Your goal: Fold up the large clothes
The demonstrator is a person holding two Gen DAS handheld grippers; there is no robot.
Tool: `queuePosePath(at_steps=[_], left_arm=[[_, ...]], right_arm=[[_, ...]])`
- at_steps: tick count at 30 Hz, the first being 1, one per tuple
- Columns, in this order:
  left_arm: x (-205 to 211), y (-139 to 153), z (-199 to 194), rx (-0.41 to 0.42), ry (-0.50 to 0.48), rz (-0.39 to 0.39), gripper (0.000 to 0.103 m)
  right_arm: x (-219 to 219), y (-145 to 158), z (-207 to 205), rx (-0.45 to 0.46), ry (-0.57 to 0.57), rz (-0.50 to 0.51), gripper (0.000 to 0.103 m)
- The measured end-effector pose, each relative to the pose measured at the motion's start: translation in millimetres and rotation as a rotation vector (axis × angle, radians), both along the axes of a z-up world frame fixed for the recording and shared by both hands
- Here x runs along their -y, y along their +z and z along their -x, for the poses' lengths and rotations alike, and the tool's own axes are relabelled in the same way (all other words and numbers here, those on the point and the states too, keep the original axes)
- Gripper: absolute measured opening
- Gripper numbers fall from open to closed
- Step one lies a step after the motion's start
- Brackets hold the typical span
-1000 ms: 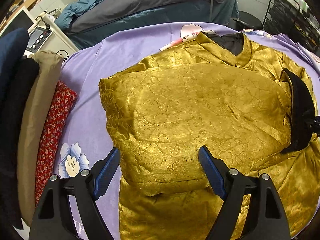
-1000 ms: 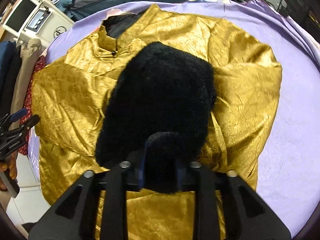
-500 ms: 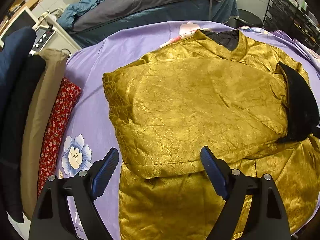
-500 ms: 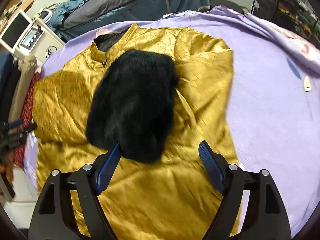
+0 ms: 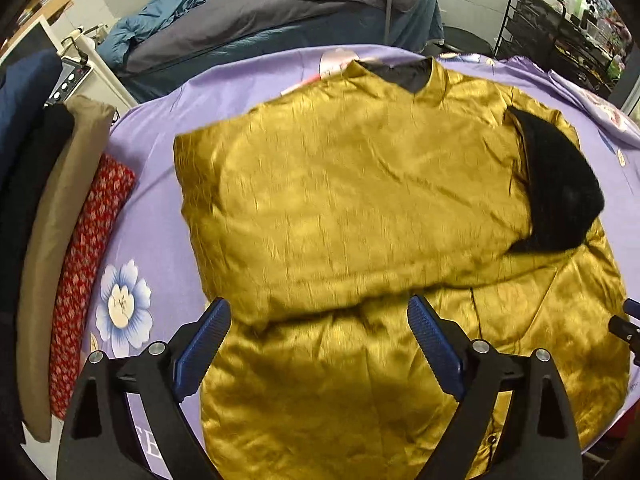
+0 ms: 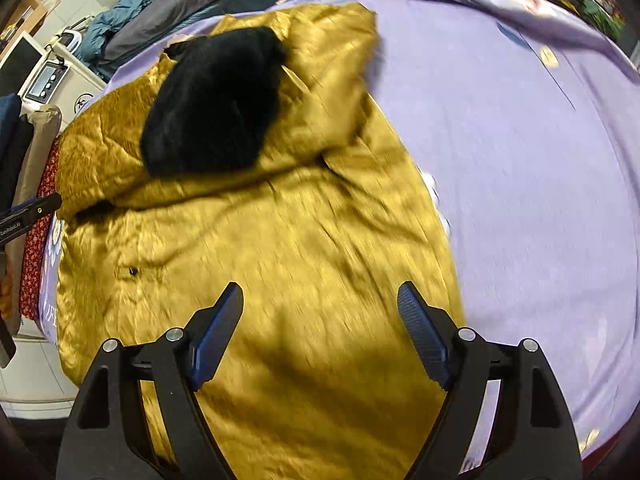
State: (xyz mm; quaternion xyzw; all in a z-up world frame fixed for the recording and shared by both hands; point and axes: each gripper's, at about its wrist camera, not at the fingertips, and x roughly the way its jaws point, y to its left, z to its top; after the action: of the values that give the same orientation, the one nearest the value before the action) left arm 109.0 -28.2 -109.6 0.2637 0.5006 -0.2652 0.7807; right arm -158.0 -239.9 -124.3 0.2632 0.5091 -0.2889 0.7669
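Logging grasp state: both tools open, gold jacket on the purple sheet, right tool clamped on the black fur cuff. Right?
Not quite. In the right wrist view the right tool is open and empty; the black fur cuff lies free on the gold jacket, well ahead. The rest holds.

The gold jacket is smeared with motion blur on the right wrist cam, and its hem runs off the bottom edge. The black fur cuff hides the sleeve end.
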Motion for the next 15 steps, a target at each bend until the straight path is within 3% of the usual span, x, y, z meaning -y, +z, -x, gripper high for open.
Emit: queuePosePath(at_steps=[3,6,10,15], left_arm=[[-8.2,-5.5,17.1,0.061,-0.062,-0.031,0.088],[-15.6,-11.6,29.8,0.065,-0.126,-0.042,0.088],[-30.1,-25.8,39.7,0.034,-0.172,-0.075,0.089],[-51.5,-43.5,35.3,-0.046,-0.141,-0.075,0.089]], right_arm=[[-3.3,-7.0,17.8,-0.027,-0.023,-0.012,0.079],[-6.7,-11.0,32.3,-0.041,-0.042,-0.026,0.079],[-13.0,-17.3,38.1,-0.078,-0.033,-0.040,0.079],[-28.7,-27.3,33.9,-0.158,0.053,-0.034,0.084]])
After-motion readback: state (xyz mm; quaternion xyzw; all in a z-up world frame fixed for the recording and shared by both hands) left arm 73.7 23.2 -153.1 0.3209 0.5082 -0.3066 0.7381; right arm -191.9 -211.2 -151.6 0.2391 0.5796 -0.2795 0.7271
